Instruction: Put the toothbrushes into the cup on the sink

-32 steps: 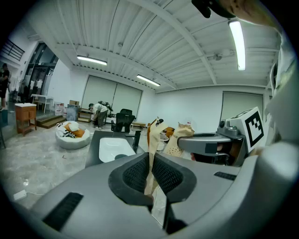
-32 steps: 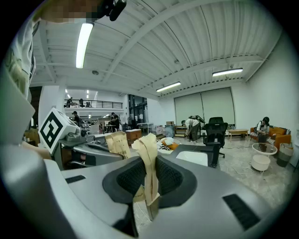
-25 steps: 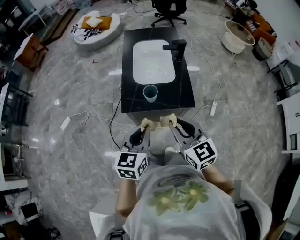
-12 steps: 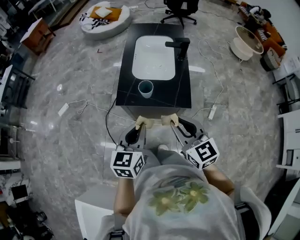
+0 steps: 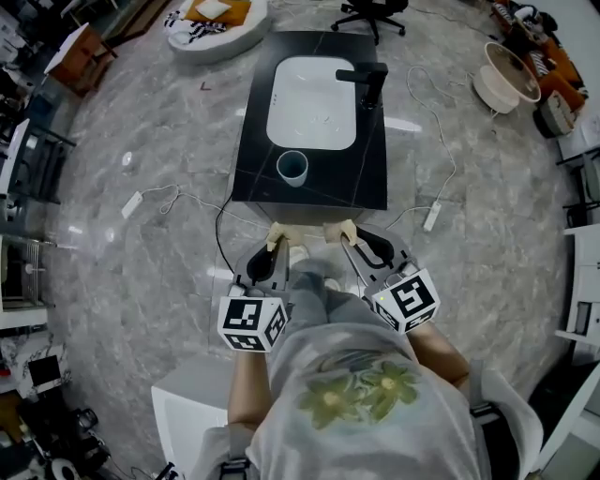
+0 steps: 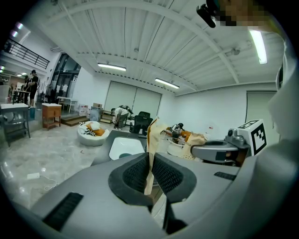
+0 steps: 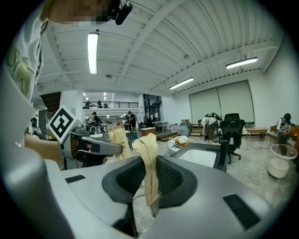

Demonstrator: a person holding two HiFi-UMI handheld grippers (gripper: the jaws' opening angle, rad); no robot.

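A black sink counter [image 5: 253, 159] holds a white basin [image 5: 312, 89], a black faucet [image 5: 370, 80] and a teal cup [image 5: 292, 168] near its front edge. My left gripper [image 5: 275, 246] is shut on a tan, paper-wrapped toothbrush [image 5: 277, 234], which stands up between the pads in the left gripper view [image 6: 153, 135]. My right gripper [image 5: 343, 239] is shut on a second tan toothbrush [image 5: 339, 230], upright between its pads [image 7: 148, 154]. Both grippers hang side by side just short of the counter's front edge, pointing at it.
Marble floor surrounds the counter, with cables and power strips at the left [image 5: 132, 203] and right [image 5: 432, 217]. A round cushion bed [image 5: 216, 19] and an office chair [image 5: 373, 11] stand beyond the counter. A white basket [image 5: 506, 75] is at the far right.
The person has stepped a little closer to the counter, which looks slightly larger. Both grippers moved along together, each still holding its toothbrush.
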